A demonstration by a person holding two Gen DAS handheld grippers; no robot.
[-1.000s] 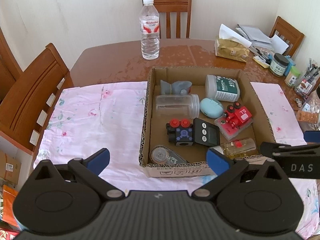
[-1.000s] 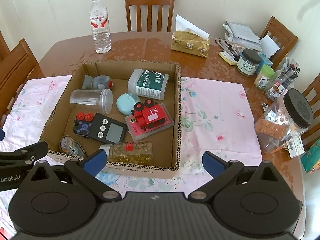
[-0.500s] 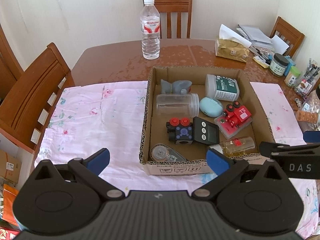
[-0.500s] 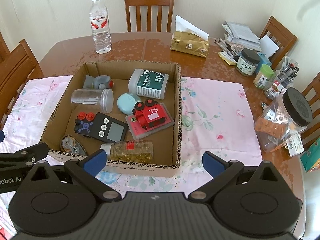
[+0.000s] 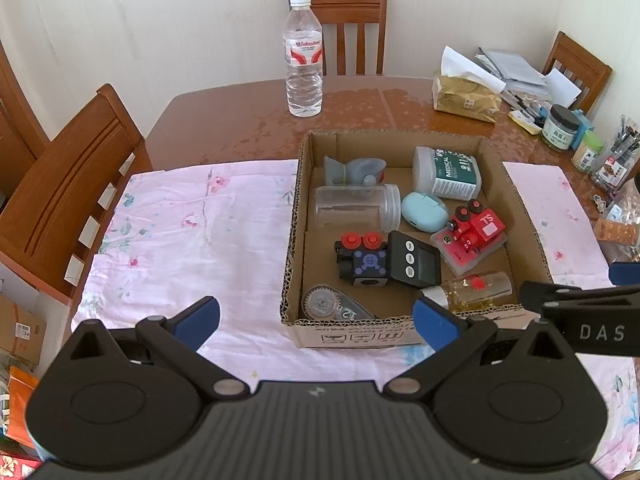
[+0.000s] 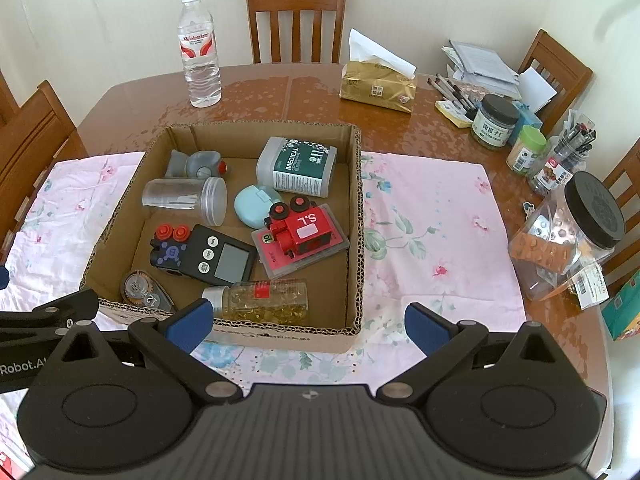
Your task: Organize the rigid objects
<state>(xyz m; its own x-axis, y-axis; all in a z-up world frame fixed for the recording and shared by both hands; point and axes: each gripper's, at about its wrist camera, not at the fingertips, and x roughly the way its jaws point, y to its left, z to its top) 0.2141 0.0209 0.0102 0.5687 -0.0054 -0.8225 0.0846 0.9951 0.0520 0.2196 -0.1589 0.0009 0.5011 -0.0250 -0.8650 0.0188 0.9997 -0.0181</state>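
Both my grippers hang with jaws wide apart and nothing between them. Over the last second the cardboard box (image 5: 400, 334) has slid slightly farther ahead in both wrist views, so I judge I am drawing both tools back a little; nothing inside the box has shifted. Ahead of the left gripper (image 5: 316, 320), the box lies beyond its right finger, with the tape roller (image 5: 332, 305) nearest. Ahead of the right gripper (image 6: 308, 320), the box lies beyond its left finger, the bottle of yellow capsules (image 6: 264, 295) closest. Deeper in sit the black timer (image 6: 220, 256), the red toy train (image 6: 304, 228) on its clear case, the blue round case (image 6: 252, 206), the clear jar (image 6: 188, 198) on its side, the green medical tub (image 6: 300, 166) and a grey toy (image 6: 196, 162). The pink cloth (image 5: 192, 232) on either side carries none of these. That fits either objects gathered into the box or ones waiting to be taken out; the small retreat settles neither.
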